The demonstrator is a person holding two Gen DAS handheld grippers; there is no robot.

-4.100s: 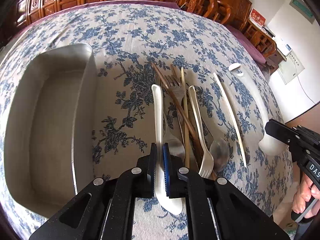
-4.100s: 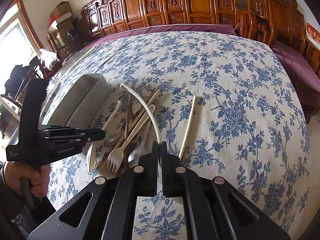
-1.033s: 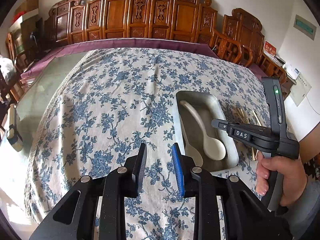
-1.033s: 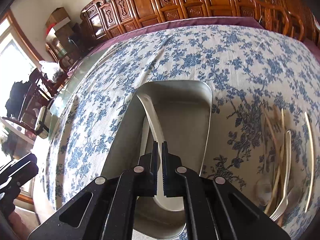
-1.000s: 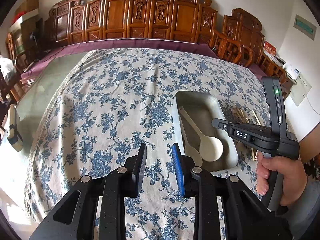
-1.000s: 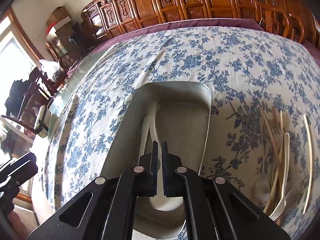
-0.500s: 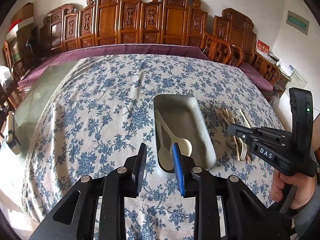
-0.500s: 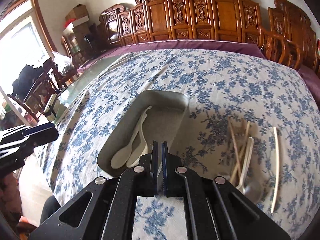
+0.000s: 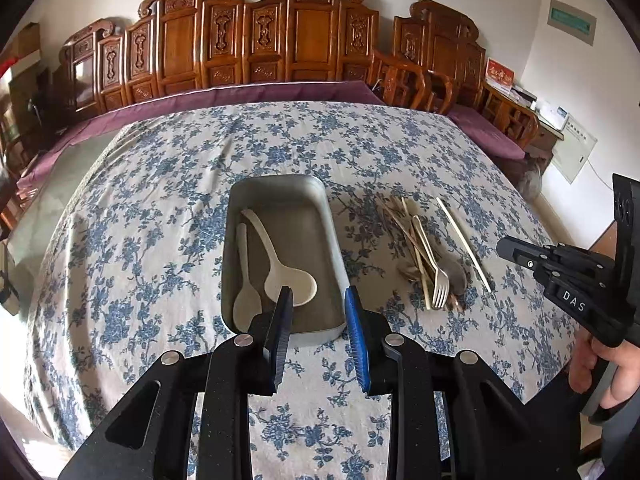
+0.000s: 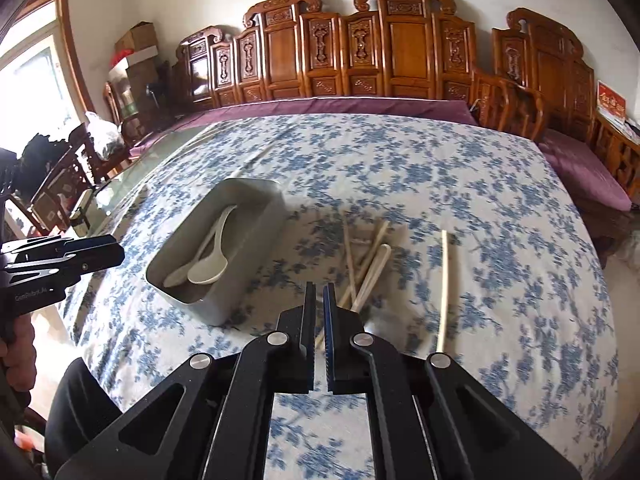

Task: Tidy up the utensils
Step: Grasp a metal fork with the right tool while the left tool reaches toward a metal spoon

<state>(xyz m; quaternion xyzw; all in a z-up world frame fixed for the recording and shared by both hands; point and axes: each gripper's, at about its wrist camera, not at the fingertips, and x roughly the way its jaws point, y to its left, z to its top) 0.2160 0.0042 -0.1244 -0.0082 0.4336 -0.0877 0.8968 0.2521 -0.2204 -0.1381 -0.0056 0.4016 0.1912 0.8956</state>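
Observation:
A grey metal tray [image 9: 332, 240] [image 10: 260, 236] lies on the blue-flowered tablecloth and holds two white spoons [image 9: 280, 264] [image 10: 208, 256]. To its right lies a pile of forks, spoons and chopsticks [image 9: 428, 256] [image 10: 368, 268], with one pale chopstick [image 9: 464, 240] [image 10: 443, 288] apart. My left gripper [image 9: 317, 300] is open and empty, raised at the tray's near end. My right gripper [image 10: 316, 296] is shut and empty, raised near the pile's near end; it also shows in the left wrist view [image 9: 520, 252].
The round table [image 10: 400, 168] has carved wooden chairs [image 9: 280, 40] behind it and a purple cushion strip [image 10: 320, 108]. A glass-topped side area [image 10: 120, 188] lies left. The table's near edge is close below both grippers.
Both spoons now lie in the tray. Both grippers have pulled back and up from the tray; the right one let go of its spoon and swung toward the pile.

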